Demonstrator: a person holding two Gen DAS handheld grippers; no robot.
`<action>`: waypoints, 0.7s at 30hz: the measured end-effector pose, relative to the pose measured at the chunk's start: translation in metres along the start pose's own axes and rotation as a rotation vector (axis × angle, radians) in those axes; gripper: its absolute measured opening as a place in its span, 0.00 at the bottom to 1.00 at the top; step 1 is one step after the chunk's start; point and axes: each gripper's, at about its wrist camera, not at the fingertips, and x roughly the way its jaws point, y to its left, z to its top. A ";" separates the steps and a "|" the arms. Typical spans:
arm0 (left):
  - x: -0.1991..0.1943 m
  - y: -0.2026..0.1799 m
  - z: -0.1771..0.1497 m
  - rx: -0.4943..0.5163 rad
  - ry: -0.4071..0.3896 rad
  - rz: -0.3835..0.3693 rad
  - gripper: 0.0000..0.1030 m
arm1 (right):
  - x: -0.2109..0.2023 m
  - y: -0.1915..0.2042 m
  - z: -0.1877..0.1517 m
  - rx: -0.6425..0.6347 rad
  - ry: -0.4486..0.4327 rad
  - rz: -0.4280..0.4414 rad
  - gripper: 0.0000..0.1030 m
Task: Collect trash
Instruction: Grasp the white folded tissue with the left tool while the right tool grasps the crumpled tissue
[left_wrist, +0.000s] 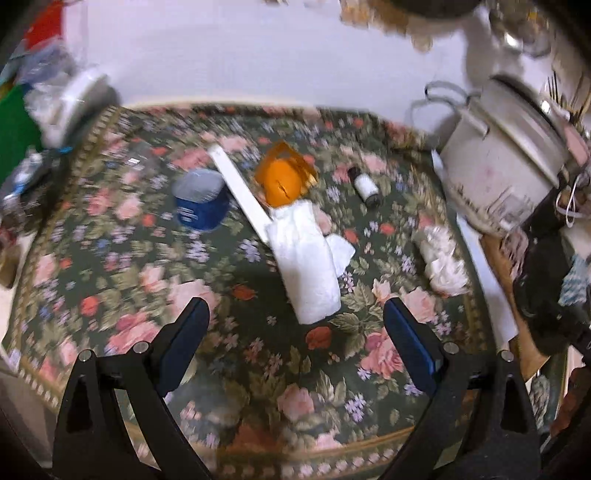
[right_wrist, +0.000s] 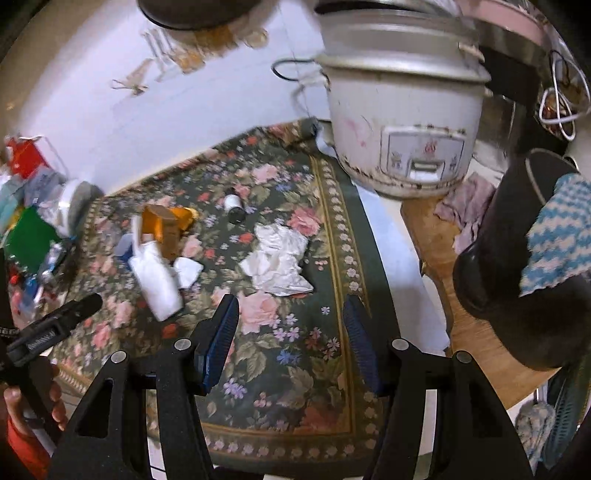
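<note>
Covering table, floral cloth (left_wrist: 155, 280), white wall (left_wrist: 240, 55)

Left gripper (left_wrist: 295, 314): jaws spread wide, nothing between the pads, pointing steeply downward. Right gripper (right_wrist: 291, 314): jaws parted, nothing held, likewise angled downward. A hand (right_wrist: 31, 406) at the right view's lower left grips the left tool.

Woven floral cloth (left_wrist: 110, 258) looks matt; crumpled tissue (right_wrist: 279, 260) at 3 o'clock is soft paper, rice cooker (right_wrist: 402, 110) scuffed metal.
</note>
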 end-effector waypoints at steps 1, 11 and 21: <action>0.016 0.001 0.003 0.013 0.025 -0.021 0.93 | 0.005 -0.001 0.001 0.019 0.004 -0.013 0.53; 0.085 0.016 0.014 0.042 0.150 -0.116 0.76 | 0.062 -0.006 0.010 0.199 0.077 -0.068 0.53; 0.100 0.012 0.009 0.016 0.202 -0.180 0.25 | 0.105 -0.013 0.014 0.236 0.147 -0.002 0.43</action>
